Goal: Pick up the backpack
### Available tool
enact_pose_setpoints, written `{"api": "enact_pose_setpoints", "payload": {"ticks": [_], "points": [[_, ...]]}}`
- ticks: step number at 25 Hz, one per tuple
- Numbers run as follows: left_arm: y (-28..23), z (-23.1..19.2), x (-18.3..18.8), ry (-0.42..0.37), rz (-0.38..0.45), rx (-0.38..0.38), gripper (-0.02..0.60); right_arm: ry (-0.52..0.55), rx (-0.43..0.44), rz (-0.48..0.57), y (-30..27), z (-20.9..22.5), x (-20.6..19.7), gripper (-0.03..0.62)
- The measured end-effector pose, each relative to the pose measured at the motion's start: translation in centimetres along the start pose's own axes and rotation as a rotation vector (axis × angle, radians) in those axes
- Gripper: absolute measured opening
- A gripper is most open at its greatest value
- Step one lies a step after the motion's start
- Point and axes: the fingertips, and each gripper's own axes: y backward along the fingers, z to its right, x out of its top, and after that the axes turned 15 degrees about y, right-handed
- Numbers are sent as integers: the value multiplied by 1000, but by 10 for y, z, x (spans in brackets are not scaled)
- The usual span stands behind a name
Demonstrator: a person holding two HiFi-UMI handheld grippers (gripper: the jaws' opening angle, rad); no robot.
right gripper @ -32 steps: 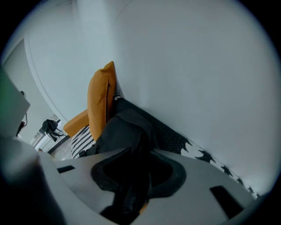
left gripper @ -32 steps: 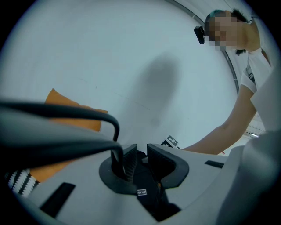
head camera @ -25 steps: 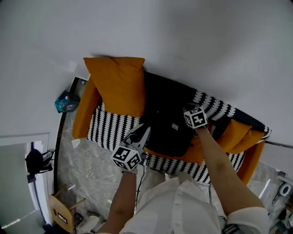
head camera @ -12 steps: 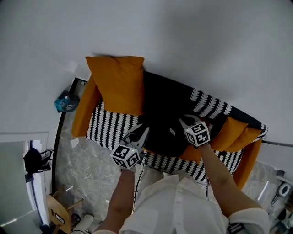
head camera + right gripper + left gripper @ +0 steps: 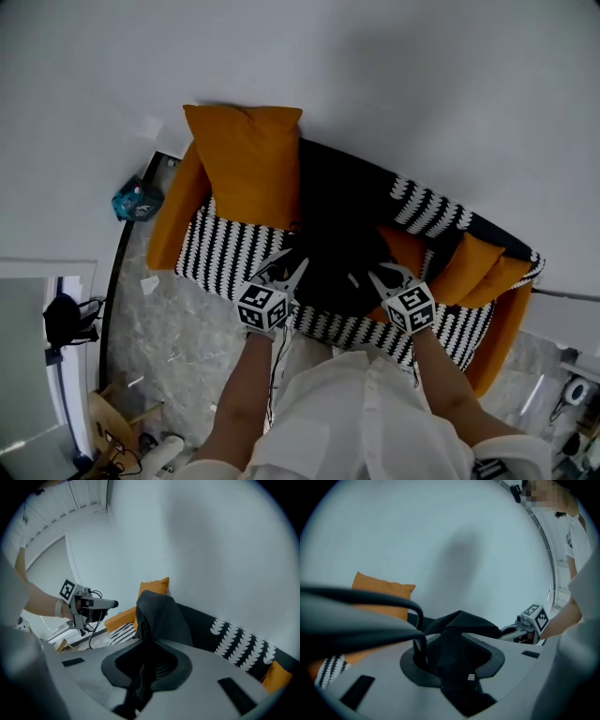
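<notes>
Soft, even, rather dim light; a faint shadow on the wall (image 5: 461, 559) at twelve o'clock. Gripper views bulge fisheye, corners black, foreground blurred.

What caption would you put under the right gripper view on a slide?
Right gripper shut on the black backpack, with a striped sofa and orange cushion behind.

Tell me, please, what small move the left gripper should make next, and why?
Probably close the left gripper on the backpack: its jaws have just been opening with black fabric between them, while the right gripper already pinches the backpack.
</notes>
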Motion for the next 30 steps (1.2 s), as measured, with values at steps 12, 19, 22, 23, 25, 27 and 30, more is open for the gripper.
{"api": "enact_pose_setpoints", "payload": {"ticks": [12, 19, 22, 23, 25, 27, 30], "points": [[-27, -6, -33, -178, -179, -11, 186, 27, 34, -45, 23, -48, -13, 43], [-33, 4, -37, -294, -247, -59, 197, 31, 28, -60, 24, -52, -13, 43], [-37, 9, -41, -349, -276, -72, 202, 34, 30, -67, 25, -54, -13, 43], [-38, 10, -42, -361, -283, -68, 202, 33, 29, -69, 25, -54, -13, 43], [-39, 10, -41, -372, -286, -64, 202, 29, 26, -74, 26, -54, -14, 43], [-40, 11, -42, -368, -278, -64, 197, 27, 22, -79, 26, -54, -15, 43], [-39, 12, -43, -314, -262, -69, 168, 25, 18, -86, 26, -54, -15, 43]]}}
